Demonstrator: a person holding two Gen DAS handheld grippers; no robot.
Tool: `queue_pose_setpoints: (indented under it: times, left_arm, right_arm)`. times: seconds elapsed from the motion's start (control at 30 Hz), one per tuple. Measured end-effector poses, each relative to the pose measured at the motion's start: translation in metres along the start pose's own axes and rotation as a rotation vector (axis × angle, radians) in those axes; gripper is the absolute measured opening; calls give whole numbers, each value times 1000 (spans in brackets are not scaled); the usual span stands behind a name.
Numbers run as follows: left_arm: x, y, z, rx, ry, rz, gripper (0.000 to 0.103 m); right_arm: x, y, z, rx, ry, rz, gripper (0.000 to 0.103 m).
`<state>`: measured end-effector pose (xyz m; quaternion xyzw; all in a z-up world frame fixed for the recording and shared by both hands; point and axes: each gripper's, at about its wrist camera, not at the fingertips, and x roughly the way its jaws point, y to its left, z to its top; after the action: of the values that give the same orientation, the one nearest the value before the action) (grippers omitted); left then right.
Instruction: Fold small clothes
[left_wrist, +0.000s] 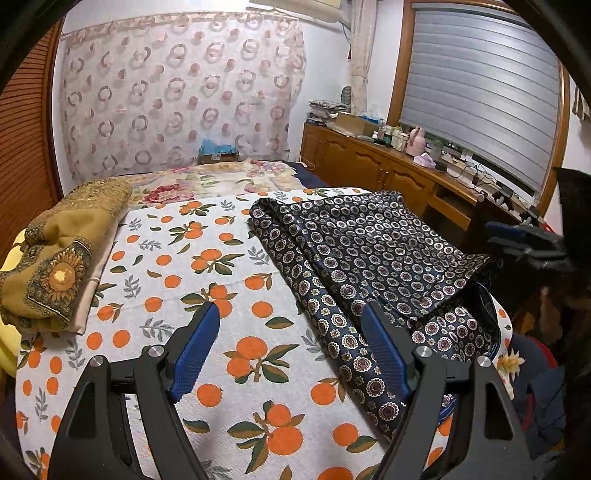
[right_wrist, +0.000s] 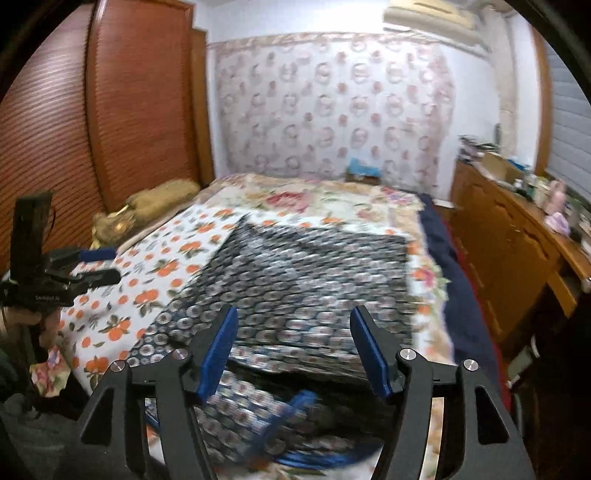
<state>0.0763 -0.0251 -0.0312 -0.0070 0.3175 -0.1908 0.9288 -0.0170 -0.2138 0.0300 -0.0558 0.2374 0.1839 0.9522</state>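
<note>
A navy garment with small white ring patterns (left_wrist: 373, 266) lies partly folded on the orange-print cloth (left_wrist: 184, 280) over the bed. My left gripper (left_wrist: 290, 314) is open and empty, low over the cloth at the garment's left edge. My right gripper (right_wrist: 291, 321) is open and empty just above the garment's near part (right_wrist: 295, 280); this view is blurred. The right gripper shows at the far right in the left wrist view (left_wrist: 528, 243), and the left gripper at the left in the right wrist view (right_wrist: 92, 266).
A folded mustard sunflower-print cloth (left_wrist: 62, 258) lies at the bed's left side. A floral bedspread (left_wrist: 221, 177) covers the far bed. A wooden cabinet with clutter (left_wrist: 388, 158) runs along the right wall. Wooden shutters (right_wrist: 122, 110) stand at the left.
</note>
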Motion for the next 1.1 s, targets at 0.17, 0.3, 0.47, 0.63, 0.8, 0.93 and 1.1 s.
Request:
queue_pose_setpoints:
  times: [0.17, 0.3, 0.47, 0.63, 0.8, 0.93, 1.1]
  left_arm:
    - [-2, 2, -1, 3, -1, 11, 80]
    - [-4, 5, -3, -3, -2, 15, 80]
    - [-3, 9, -7, -13, 3, 16, 80]
    - [-2, 12, -10, -26, 3, 13, 80]
    - [0, 12, -13, -31, 9, 3, 80]
    - [2, 9, -15, -30, 12, -3, 80]
    - [5, 6, -17, -27, 18, -13, 80]
  right_arm:
    - [49, 34, -2, -20, 80, 120, 65]
    - [84, 60, 1, -78, 146, 179, 65]
    - [124, 79, -7, -174, 282, 193, 65]
    - [135, 76, -2, -229, 309, 152, 13]
    - [108, 51, 30, -222, 204, 75, 8]
    - [98, 12, 66, -197, 143, -16, 8]
    - [112, -39, 109, -180, 111, -143, 8]
